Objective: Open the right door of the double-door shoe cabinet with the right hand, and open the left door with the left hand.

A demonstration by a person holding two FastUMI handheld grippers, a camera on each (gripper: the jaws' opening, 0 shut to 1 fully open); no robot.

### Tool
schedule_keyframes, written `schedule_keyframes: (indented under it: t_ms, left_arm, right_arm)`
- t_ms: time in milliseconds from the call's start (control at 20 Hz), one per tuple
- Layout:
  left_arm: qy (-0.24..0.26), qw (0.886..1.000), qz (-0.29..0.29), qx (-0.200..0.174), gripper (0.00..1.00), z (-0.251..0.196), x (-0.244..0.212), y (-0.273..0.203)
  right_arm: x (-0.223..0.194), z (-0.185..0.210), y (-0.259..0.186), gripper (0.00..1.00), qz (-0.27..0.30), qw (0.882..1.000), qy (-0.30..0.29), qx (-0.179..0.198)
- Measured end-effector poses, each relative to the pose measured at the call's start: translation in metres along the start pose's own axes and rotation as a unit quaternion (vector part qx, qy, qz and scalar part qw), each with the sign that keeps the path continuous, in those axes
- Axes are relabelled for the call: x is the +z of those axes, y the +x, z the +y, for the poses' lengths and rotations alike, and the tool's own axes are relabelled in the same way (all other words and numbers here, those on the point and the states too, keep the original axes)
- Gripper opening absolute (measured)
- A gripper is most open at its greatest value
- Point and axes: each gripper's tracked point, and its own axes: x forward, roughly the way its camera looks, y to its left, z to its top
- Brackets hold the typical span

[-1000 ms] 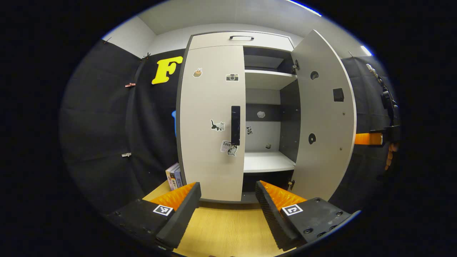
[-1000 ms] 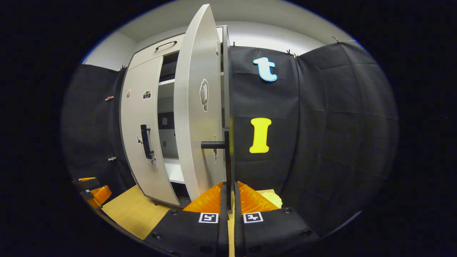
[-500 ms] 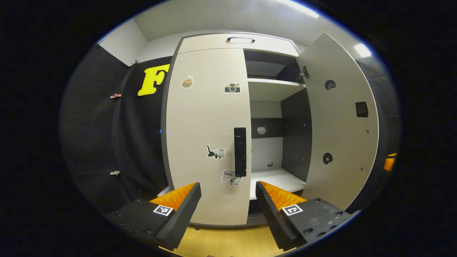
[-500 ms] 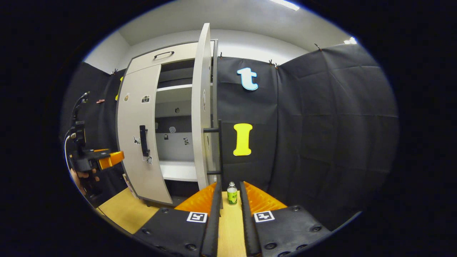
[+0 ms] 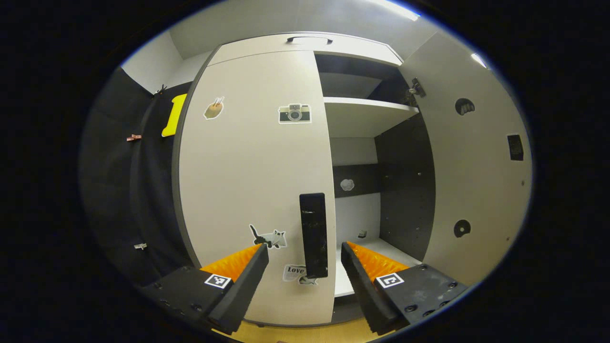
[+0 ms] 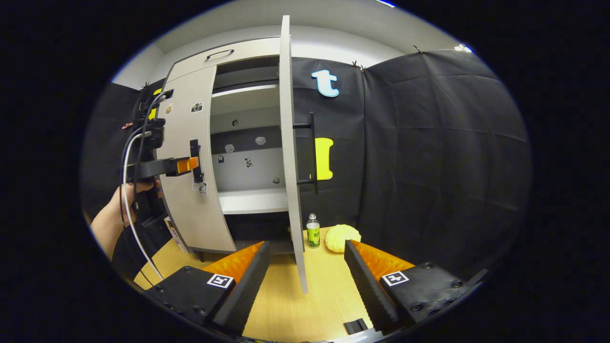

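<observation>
Now the left gripper (image 5: 305,259) has its jaws wide open, and the black vertical handle (image 5: 314,235) of the closed pale grey left door (image 5: 252,181) stands between them, not gripped. Also the right gripper (image 6: 305,267) is wide open and holds nothing; the edge of the opened pale grey right door (image 6: 290,157) stands between its jaws.

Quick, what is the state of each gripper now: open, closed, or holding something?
Left gripper: jaws open, either side of the left door's handle, not gripping it.
Right gripper: jaws open, holding nothing; the right door stands open.
</observation>
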Motion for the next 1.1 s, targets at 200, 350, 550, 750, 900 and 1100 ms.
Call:
schedule_keyframes:
  t_ms: [200, 350, 550, 750, 900, 1100]
  left_arm:
    - [-0.008, 1.000, 0.005, 0.004, 0.95, 0.001, -0.007, 0.027]
    - [-0.006, 1.000, 0.011, 0.005, 0.93, -0.001, -0.010, 0.038]
    - [-0.024, 0.999, 0.035, 0.010, 0.69, -0.002, -0.019, 0.045]
    - [-0.037, 0.999, 0.033, -0.008, 0.50, -0.013, -0.019, 0.046]
    - [-0.028, 0.999, 0.031, -0.010, 0.35, -0.012, -0.021, 0.046]
    - [-0.018, 0.999, 0.046, -0.015, 0.22, -0.013, -0.024, 0.046]
  right_arm:
    - [-0.006, 0.002, -0.003, 0.97, 0.004, 1.000, -0.001, 0.001]
    - [-0.009, 0.002, -0.003, 0.96, 0.007, 1.000, 0.002, -0.001]
    - [-0.011, -0.001, 0.002, 0.97, 0.010, 1.000, 0.012, -0.006]
    - [-0.016, -0.002, 0.005, 0.98, 0.015, 1.000, 0.021, -0.008]
    - [-0.022, 0.003, 0.006, 0.99, 0.027, 0.999, 0.029, 0.000]
    - [-0.024, 0.004, 0.003, 0.99, 0.026, 0.999, 0.033, 0.007]
